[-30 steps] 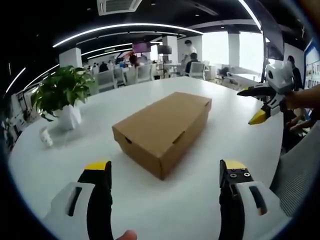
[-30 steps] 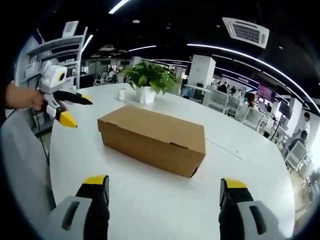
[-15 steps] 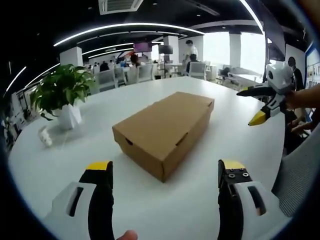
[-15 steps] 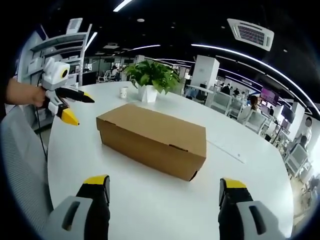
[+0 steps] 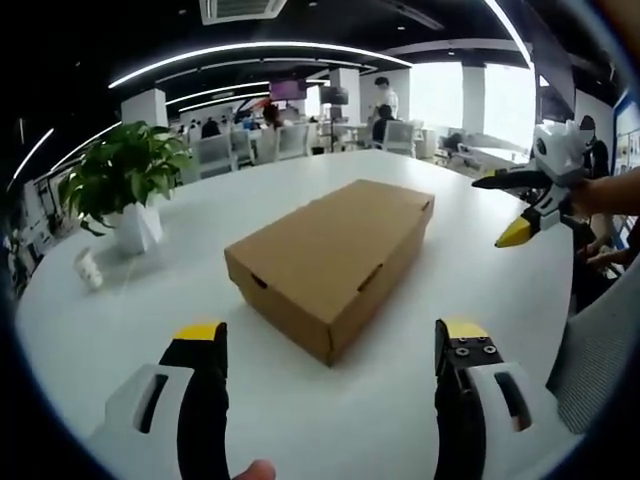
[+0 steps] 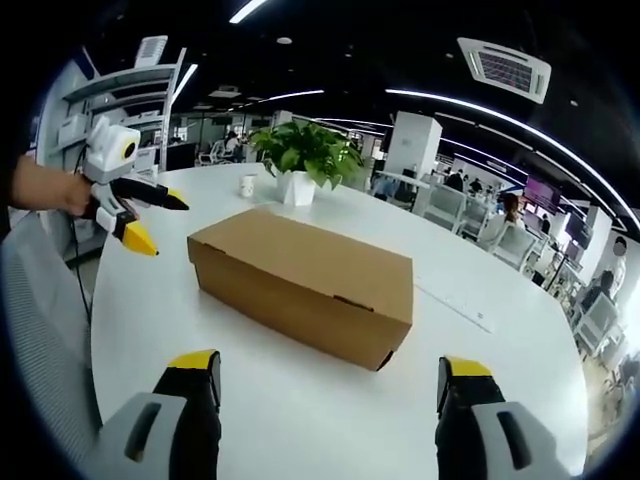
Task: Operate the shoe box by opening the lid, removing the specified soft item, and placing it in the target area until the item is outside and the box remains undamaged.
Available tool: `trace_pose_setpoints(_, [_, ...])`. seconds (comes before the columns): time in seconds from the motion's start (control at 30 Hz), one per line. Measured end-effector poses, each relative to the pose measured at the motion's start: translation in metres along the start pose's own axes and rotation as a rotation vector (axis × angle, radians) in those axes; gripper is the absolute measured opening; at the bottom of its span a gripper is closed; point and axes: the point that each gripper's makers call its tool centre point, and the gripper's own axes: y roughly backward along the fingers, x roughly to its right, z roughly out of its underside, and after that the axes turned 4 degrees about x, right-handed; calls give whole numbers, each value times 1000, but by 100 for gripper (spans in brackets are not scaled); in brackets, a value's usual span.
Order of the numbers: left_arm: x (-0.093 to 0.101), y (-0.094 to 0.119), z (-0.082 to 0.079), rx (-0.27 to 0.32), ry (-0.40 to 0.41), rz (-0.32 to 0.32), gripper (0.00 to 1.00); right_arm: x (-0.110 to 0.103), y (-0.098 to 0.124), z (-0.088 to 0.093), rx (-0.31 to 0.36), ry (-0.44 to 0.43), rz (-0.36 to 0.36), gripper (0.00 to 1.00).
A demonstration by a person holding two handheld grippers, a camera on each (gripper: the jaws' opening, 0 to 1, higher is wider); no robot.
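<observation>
Currently the shoe box (image 5: 333,257) is sitting closed on the white table (image 5: 120,320), its brown cardboard lid down flush over the base. In the left gripper view the left gripper (image 5: 328,352) is hovering above the table short of the box's near corner, jaws spread wide with nothing between the yellow tips. The right gripper (image 5: 520,207) is showing at the right edge of that view, held by a hand (image 5: 600,195), off the box's far side and not touching it; its two jaws are parted.

In the right gripper view the right gripper (image 6: 325,380) is hanging over bare table in front of the box's long side, jaws wide apart and empty. The left gripper is appearing at the left there, jaws open, apart from the box.

A potted plant (image 6: 303,160) in a white pot is standing beyond the box, with a small white cup (image 6: 247,186) beside it.
</observation>
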Motion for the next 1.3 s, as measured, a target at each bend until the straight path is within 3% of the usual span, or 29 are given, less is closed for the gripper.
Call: trace_pose_setpoints(1.3, [-7,-29,4,-26,15,-11,81,23,-36,-3,-30,9,-63,86])
